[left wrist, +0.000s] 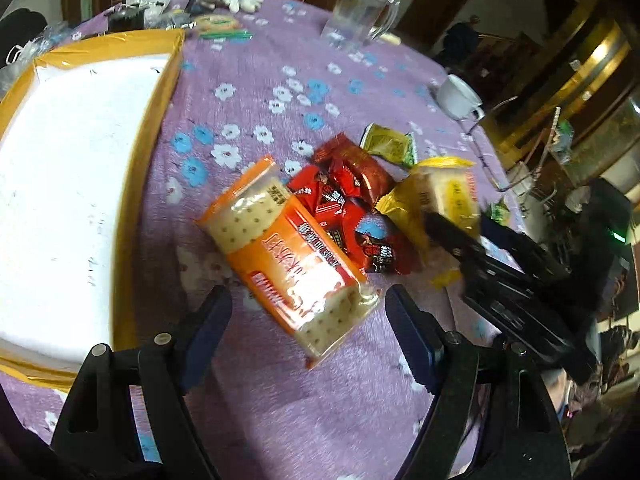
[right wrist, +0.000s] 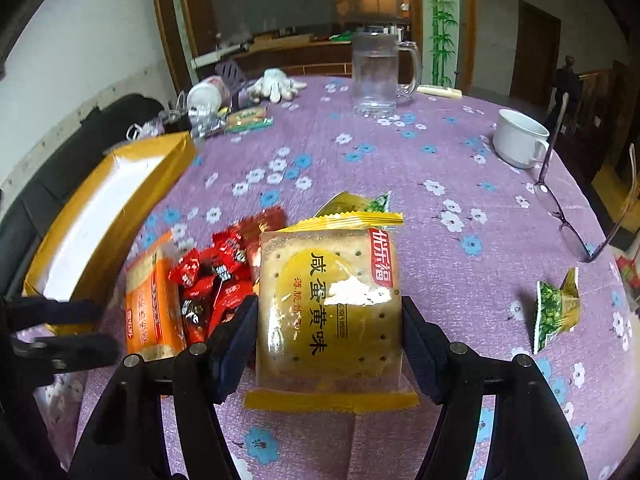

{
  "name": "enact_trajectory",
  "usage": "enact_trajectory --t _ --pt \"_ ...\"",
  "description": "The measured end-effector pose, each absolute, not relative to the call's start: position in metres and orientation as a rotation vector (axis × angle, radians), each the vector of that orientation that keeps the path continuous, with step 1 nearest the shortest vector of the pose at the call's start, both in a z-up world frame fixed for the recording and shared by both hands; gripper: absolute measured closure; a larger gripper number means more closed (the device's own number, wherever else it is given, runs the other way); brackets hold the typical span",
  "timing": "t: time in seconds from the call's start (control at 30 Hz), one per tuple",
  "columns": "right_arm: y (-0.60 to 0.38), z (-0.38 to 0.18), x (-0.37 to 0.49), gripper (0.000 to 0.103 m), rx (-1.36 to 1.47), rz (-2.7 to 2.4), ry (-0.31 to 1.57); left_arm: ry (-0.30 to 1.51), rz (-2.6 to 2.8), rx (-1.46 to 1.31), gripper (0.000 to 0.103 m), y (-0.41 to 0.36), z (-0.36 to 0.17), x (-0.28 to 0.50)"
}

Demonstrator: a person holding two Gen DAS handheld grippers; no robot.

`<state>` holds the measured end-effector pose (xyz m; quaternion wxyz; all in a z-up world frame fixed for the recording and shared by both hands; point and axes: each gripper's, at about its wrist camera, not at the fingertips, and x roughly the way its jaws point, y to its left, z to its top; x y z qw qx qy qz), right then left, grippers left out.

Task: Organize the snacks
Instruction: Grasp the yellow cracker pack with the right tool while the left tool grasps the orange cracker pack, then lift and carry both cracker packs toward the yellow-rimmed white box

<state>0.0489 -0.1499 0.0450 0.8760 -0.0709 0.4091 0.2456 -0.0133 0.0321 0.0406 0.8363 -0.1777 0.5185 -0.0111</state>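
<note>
- The desk (right wrist: pixel 460 168) wears a fuzzy purple cloth printed with white and blue flowers.
- A shallow cardboard box (left wrist: pixel 168 80), taped in glossy orange-yellow with a flat white inside, sits at the left edge.
- A clear glass mug (right wrist: pixel 380 76), a white ceramic cup (right wrist: pixel 520 140) and a pair of glasses (right wrist: pixel 568 232) stand further back and to the right.
- The snacks lie heaped beside the box: an orange cracker pack (left wrist: pixel 288 256) in shiny film showing pale dotted crackers, small red crinkled candy wrappers (left wrist: pixel 340 208), and a yellow yolk biscuit pack (right wrist: pixel 332 308), square with zigzag seals.
- A green pea packet (right wrist: pixel 556 308) lies apart, to the right.
- The left gripper (left wrist: pixel 308 320) hovers with jaws wide, either side of the orange pack's near end, not pressing it.
- The right gripper (right wrist: pixel 328 332) has its jaws set against both edges of the yellow pack, gripping it.
</note>
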Motion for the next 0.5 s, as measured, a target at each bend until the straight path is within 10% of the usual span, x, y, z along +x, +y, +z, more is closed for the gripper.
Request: enact_trajectory --t 0.5 --pt "-0.162 0.066 0.036 0.033 -0.051 0.573 0.771 1.035 0.045 -0.187 0.037 0.003 0.027 0.002"
